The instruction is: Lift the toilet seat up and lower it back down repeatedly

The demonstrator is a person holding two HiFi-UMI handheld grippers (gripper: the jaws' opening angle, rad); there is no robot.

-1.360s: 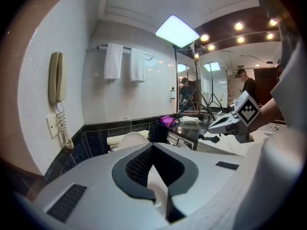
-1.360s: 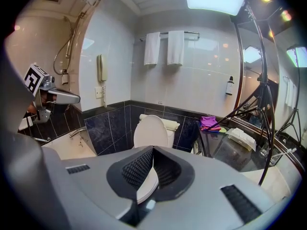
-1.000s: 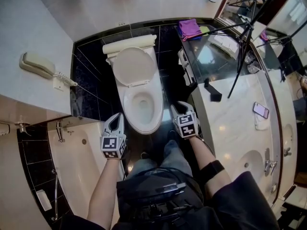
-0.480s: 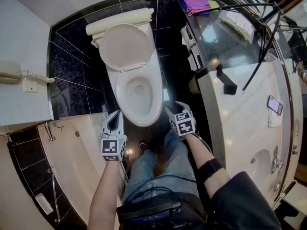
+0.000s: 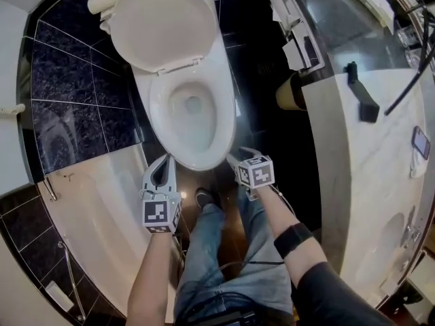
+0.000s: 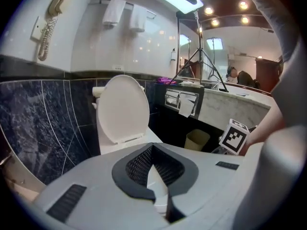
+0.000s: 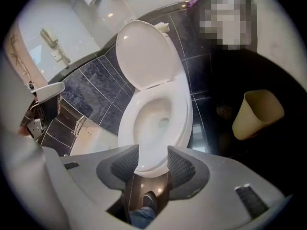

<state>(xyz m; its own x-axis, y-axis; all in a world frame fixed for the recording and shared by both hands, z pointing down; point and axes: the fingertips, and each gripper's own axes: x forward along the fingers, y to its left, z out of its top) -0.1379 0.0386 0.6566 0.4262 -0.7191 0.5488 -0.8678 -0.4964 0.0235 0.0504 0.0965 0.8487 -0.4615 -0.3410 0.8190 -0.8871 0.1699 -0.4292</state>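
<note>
The white toilet has its lid (image 5: pixel 160 22) raised against the tank, and the bowl (image 5: pixel 192 111) lies uncovered below it. Whether the seat ring is up with the lid I cannot tell. My left gripper (image 5: pixel 165 159) hovers at the bowl's front left, its jaw tips together with nothing in them (image 6: pixel 152 146). My right gripper (image 5: pixel 235 157) is at the bowl's front right. Its jaws stand open (image 7: pixel 153 150), and the bowl's front rim (image 7: pixel 152 164) shows through the gap, untouched by the pads. The raised lid (image 7: pixel 146 54) is far ahead of both.
A bathtub (image 5: pixel 95 209) runs along the left. A beige waste bin (image 5: pixel 291 90) stands right of the toilet beside the marble counter (image 5: pixel 367 168), where a phone (image 5: pixel 420 141) lies. The person's shoe (image 5: pixel 204 197) is on the floor between the grippers. Dark tiles back the toilet.
The view has closed in on the toilet, which now looms larger. Both grippers sit nearer the bowl's front rim. The lid stays raised.
</note>
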